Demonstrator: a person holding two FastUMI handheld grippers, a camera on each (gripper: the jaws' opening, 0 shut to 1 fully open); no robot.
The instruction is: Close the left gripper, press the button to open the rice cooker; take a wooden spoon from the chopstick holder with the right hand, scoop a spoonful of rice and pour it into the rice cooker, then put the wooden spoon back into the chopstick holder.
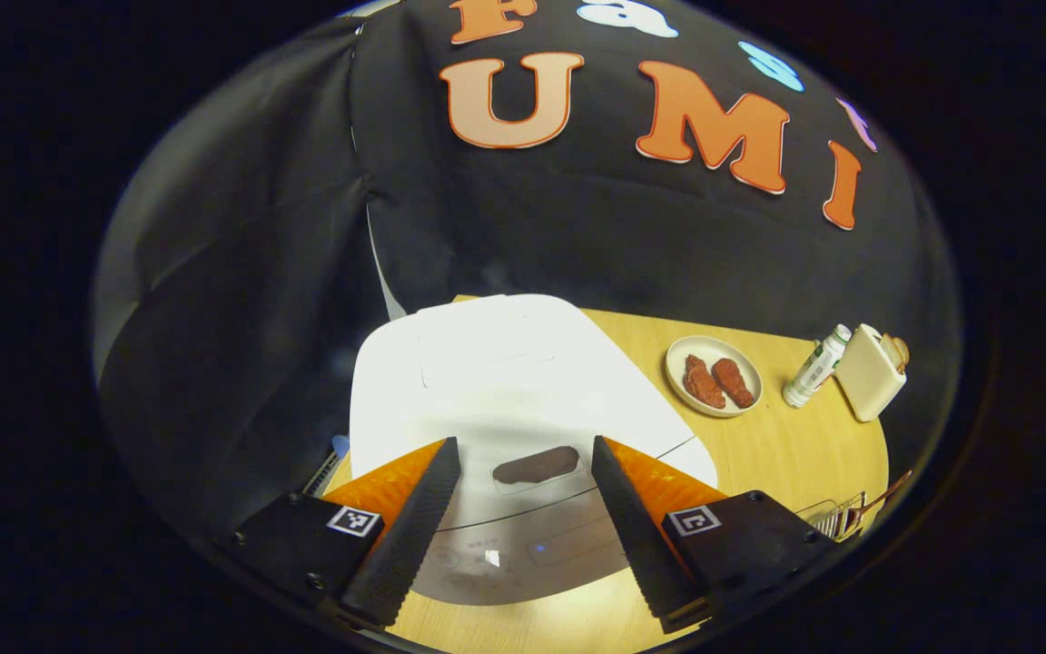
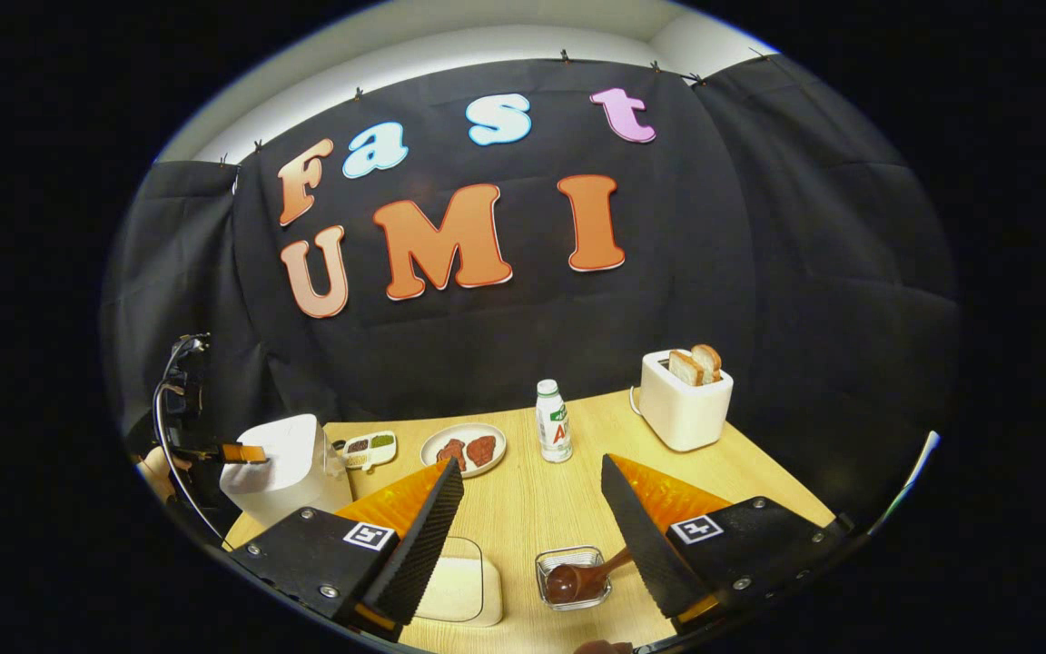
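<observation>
Right now the left gripper (image 1: pixel 523 518) hangs just above the white rice cooker (image 1: pixel 505 381), its fingers spread wide apart and gripping nothing, with the dark button (image 1: pixel 537 465) on the closed lid showing between them. In the right gripper view that same cooker (image 2: pixel 282 468) stands at the far left of the wooden bench (image 2: pixel 523 509). The right gripper (image 2: pixel 532 536) hovers over the near part of the bench, fingers likewise apart and empty. Just below it sits the chopstick holder (image 2: pixel 573 577), a small clear container, with the wooden spoon (image 2: pixel 582 577) lying in it, handle toward the right finger. Beside the holder sits a pale lidded box (image 2: pixel 455 590). Farther back stand a plate of meat (image 2: pixel 463 449), a bottle (image 2: pixel 553 421) and a toaster (image 2: pixel 685 400) holding bread.
</observation>
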